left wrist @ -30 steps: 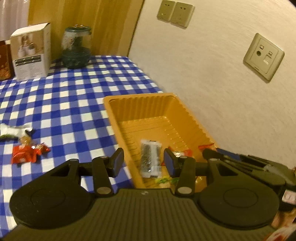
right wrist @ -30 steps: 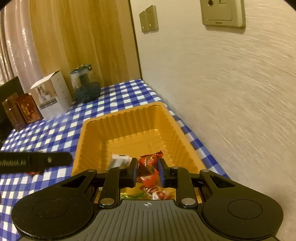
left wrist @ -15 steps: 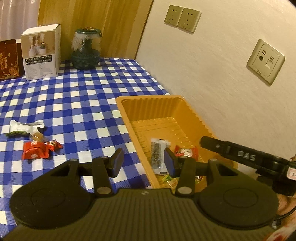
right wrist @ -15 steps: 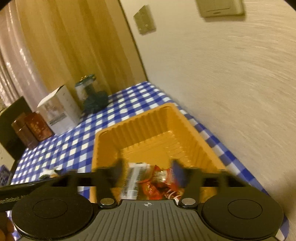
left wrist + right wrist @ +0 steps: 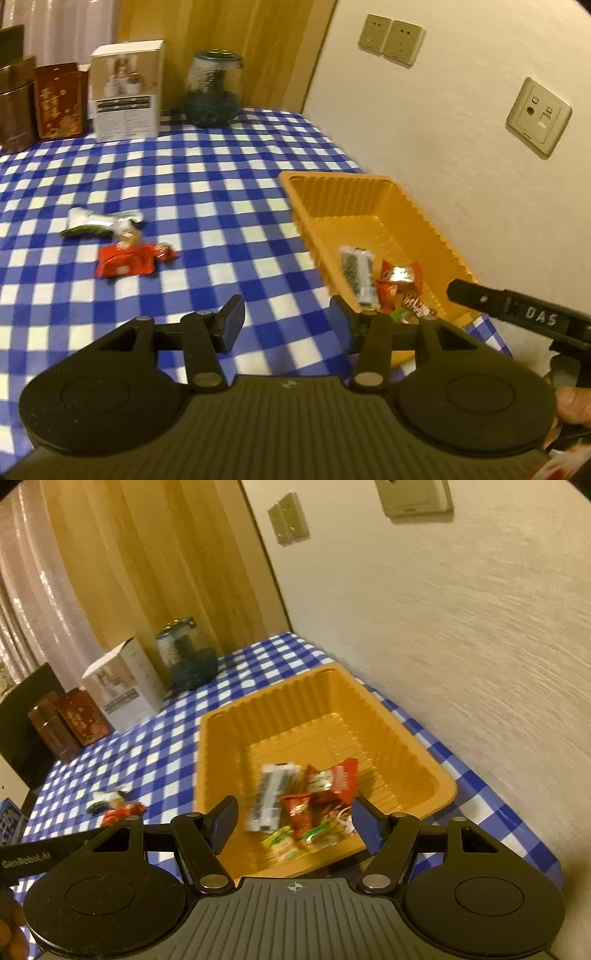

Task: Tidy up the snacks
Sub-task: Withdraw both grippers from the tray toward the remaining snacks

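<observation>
Lying left of the orange tray (image 5: 406, 206) on the checked surface (image 5: 207, 177): red wrapper (image 5: 125, 260), long axis crosswise. Nearer the left hand-held gripper (image 5: 286, 321), jaws apart and empty. Right hand-held gripper (image 5: 293, 821) just opened over the tray, nothing between.

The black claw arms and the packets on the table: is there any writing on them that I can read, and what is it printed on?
"DAS": white letters on the right claw, on the finger seen in the left wrist view.
"GenRobot.AI": white letters on the left claw's finger, seen in the right wrist view.
White box: dark label, print too small to read.
Dark red box: gold pattern, unreadable.
Snack wrappers in the orange tray and the red packet on the cloth: blurred, unreadable.
</observation>
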The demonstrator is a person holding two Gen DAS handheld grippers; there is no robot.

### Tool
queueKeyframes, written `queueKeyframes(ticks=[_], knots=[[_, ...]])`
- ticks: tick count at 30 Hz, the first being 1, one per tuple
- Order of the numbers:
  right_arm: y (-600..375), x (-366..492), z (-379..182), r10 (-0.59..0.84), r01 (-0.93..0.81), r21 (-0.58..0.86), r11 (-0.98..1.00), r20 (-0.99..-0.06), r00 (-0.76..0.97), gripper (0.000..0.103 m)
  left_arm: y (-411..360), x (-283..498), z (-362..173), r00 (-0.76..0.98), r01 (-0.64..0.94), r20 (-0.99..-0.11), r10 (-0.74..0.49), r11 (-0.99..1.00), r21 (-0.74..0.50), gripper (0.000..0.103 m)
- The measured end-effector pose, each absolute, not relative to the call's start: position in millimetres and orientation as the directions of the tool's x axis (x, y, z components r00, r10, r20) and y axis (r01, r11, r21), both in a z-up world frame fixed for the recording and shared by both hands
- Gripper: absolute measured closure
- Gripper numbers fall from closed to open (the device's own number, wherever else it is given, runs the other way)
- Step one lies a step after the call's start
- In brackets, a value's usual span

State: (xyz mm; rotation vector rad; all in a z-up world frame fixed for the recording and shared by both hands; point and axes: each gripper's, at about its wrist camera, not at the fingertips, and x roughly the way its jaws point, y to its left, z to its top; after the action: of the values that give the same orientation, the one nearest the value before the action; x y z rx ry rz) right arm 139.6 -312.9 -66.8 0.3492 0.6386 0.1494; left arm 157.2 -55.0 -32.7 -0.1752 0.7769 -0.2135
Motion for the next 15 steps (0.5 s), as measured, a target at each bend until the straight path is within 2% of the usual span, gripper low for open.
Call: queueKeyframes(ticks=[8, 15], knots=[[-279, 121, -51, 0.28, -0.086, 0.357, 0.93, -0.538, 0.795, 0.035, -13, 126, -24, 0.715, 0.065, -0.671, -0.199, 0.973, -0.22, 0.054], [-243, 109, -45, 0.321, -0.15, 0.339, 0.929, -0.533, 0.783, 0.035, 31, 103, -16, 0.734, -0.012, -0.666, -0.132, 0.978, -0.207, 0.048]])
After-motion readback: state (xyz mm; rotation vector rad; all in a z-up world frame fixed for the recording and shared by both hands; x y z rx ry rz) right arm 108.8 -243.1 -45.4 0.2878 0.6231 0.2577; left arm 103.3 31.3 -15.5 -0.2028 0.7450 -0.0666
